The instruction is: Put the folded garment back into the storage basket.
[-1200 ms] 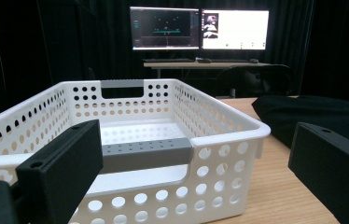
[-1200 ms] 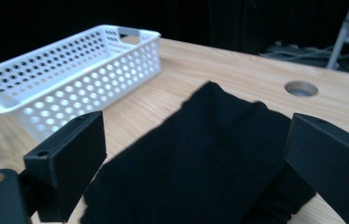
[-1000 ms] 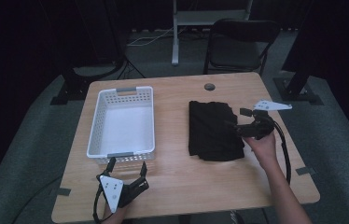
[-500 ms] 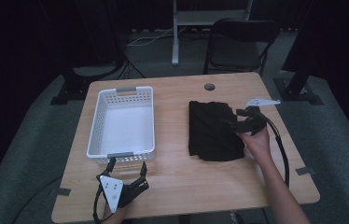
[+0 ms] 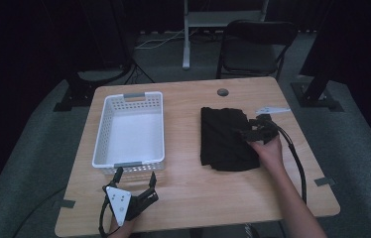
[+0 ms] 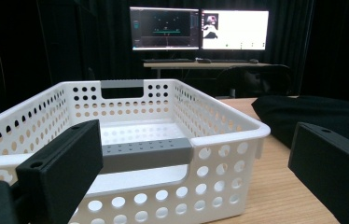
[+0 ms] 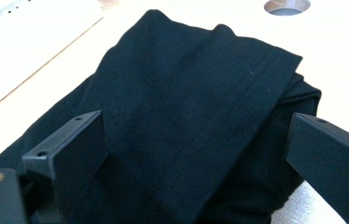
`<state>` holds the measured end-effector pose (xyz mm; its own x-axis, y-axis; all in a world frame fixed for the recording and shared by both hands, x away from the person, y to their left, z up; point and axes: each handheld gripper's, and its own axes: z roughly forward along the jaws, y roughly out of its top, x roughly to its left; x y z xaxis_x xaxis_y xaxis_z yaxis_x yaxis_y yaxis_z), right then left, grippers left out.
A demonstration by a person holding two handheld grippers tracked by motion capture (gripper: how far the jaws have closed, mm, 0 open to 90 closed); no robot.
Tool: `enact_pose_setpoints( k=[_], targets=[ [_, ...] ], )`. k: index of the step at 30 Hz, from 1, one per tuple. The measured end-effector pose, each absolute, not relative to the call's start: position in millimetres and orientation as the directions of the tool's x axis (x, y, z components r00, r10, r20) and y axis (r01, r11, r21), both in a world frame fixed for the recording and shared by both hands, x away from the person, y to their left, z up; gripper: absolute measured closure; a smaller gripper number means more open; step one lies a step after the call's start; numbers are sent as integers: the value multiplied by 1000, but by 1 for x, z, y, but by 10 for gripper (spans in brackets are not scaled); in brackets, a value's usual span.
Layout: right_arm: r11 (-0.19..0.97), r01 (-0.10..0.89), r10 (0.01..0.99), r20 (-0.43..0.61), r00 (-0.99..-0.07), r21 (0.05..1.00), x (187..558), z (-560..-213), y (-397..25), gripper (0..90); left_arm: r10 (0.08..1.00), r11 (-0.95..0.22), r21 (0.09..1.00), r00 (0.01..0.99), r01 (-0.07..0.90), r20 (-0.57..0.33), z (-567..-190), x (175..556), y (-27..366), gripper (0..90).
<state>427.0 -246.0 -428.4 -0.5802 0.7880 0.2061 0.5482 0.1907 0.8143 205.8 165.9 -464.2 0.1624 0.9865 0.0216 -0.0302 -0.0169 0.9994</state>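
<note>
A folded black cloth (image 5: pixel 224 140) lies on the right half of the wooden table (image 5: pixel 193 198). My right gripper (image 5: pixel 249 130) is at the cloth's right edge, open, its jaws low over the fabric. In the right gripper view the two jaws (image 7: pixel 196 140) stand wide on either side of a folded ridge of the cloth (image 7: pixel 186 93). A white perforated basket (image 5: pixel 105 144) with grey handles sits on the left half, empty. My left gripper (image 5: pixel 135 174) rests open at the table's front edge, pointing at the basket's near wall (image 6: pixel 219 158), with nothing between its jaws (image 6: pixel 196 154).
A round cable hole (image 5: pixel 222 92) is in the table near its far edge. A black chair (image 5: pixel 253 44) stands behind the table. Tape strips mark the table's corners. Two lit monitors (image 6: pixel 200 29) sit on a desk beyond the basket.
My right gripper has moved left, from beside the cloth's right edge onto it. The left gripper and the basket have stayed still.
</note>
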Motion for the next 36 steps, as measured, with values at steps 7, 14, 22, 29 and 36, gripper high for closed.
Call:
enact_pose_setpoints(
  k=[7, 14, 22, 29, 36],
  targets=[
    [146, 605, 784, 281, -553, 782, 434, -438, -247, 49, 985, -16, 999, 169, -31, 21, -464, 206, 166, 45],
    [133, 629, 782, 309, -541, 766, 437, -445, -246, 31, 985, -15, 999, 171, -33, 20, -464, 206, 166, 45],
    [126, 665, 810, 311, -497, 736, 441, -452, -245, 6, 985, -16, 999, 171, -31, 21, -464, 206, 166, 45],
    [176, 675, 806, 289, -517, 717, 442, -455, -239, 4, 985, -16, 999, 171, -31, 21, -464, 206, 166, 45],
    [247, 658, 811, 219, -542, 712, 439, -454, -229, 24, 985, -15, 999, 171, -32, 20, -464, 206, 166, 45]
  ],
)
